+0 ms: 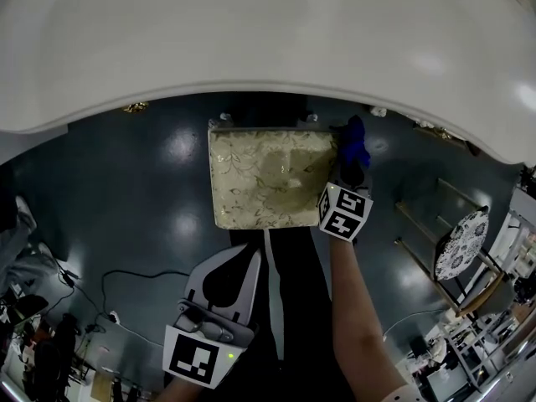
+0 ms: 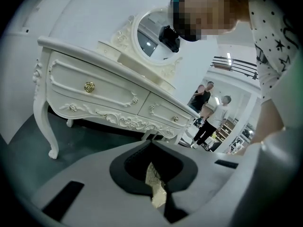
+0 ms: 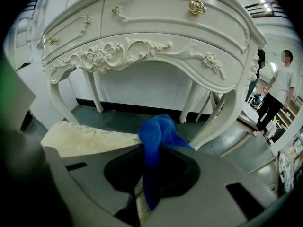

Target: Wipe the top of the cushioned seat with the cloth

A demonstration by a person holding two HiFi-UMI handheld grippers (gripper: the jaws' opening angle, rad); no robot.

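**Head view:** One cushioned seat (image 1: 268,178) stands on the floor (image 1: 126,199), its far edge tucked under the white bench (image 1: 251,40). The right claw (image 1: 350,172) sits at the seat's right edge, clamped on one blue cloth (image 1: 355,141). I judge it is placed there to start a stroke across the top. The left claw (image 1: 254,256) hangs just short of the seat's near edge, apparently idle.

**Left gripper view:** The jaws are together with nothing held. A sliver of seat fabric shows beyond them. The bench front has two drawers.

**Right gripper view:** The jaws pinch the cloth, and its bunched end stands above them. The seat lies to the left.

**Count:** two claws, one cloth, one seat.
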